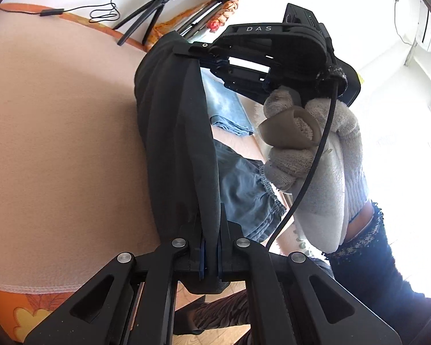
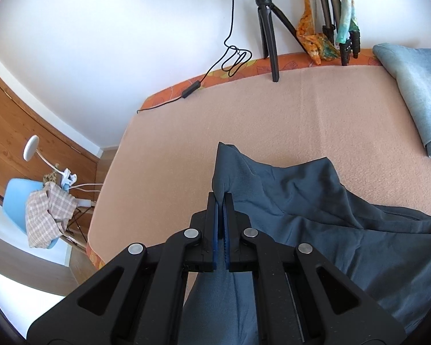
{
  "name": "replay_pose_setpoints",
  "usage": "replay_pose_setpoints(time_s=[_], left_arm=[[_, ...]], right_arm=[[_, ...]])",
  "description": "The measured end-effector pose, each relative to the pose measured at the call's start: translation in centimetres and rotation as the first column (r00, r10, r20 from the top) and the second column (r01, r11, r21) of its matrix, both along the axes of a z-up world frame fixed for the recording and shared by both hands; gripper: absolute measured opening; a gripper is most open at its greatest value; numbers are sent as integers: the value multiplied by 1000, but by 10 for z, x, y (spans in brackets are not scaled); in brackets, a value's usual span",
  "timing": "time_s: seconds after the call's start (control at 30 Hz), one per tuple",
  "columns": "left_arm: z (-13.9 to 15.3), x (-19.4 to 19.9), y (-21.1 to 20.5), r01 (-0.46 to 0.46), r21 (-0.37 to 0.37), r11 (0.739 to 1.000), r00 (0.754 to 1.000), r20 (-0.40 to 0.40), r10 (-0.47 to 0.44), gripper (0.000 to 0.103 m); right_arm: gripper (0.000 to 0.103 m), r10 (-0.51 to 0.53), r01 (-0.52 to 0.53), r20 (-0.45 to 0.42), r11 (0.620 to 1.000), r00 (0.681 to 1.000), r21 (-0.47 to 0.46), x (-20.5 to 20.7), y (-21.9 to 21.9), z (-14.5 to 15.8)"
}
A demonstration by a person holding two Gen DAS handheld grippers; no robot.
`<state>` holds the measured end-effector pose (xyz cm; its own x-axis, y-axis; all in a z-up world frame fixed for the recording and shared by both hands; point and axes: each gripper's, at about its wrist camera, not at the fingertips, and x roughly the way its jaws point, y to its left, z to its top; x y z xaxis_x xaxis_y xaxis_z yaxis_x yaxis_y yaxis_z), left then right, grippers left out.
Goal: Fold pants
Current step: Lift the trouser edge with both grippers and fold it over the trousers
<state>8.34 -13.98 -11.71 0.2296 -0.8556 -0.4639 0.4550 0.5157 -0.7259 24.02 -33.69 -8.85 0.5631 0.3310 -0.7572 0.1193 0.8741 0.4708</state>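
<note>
The dark grey pants [image 1: 175, 132] hang stretched between my two grippers above the peach blanket [image 1: 57, 143]. My left gripper [image 1: 211, 224] is shut on one end of the fabric. My right gripper [image 1: 191, 54], held by a gloved hand [image 1: 307, 143], is shut on the other end. In the right wrist view my right gripper [image 2: 221, 201] pinches a raised corner of the pants [image 2: 316, 210], and the rest of the cloth drapes down onto the blanket [image 2: 273, 109] to the right.
A folded light blue garment [image 2: 416, 92] lies at the blanket's far right. A tripod [image 2: 268, 28] with a ring light and its cable [image 2: 215, 66] stand at the far edge. A blue chair [image 2: 26, 201] with cloth stands on the floor at left.
</note>
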Motion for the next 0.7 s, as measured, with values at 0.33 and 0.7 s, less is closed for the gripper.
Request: replay_pose_setpoints(time_s=[0.33,0.7], left_arm=[[28,3,-72,148,69,987,982,109,-155,2],[27,5,-153,280,135,950,944,140,-298,2]], right_arm=[[4,-119,109,89,988,989,109,-45,-71,18],[4,-256,238,110,959,960,152,-106,-157,16]])
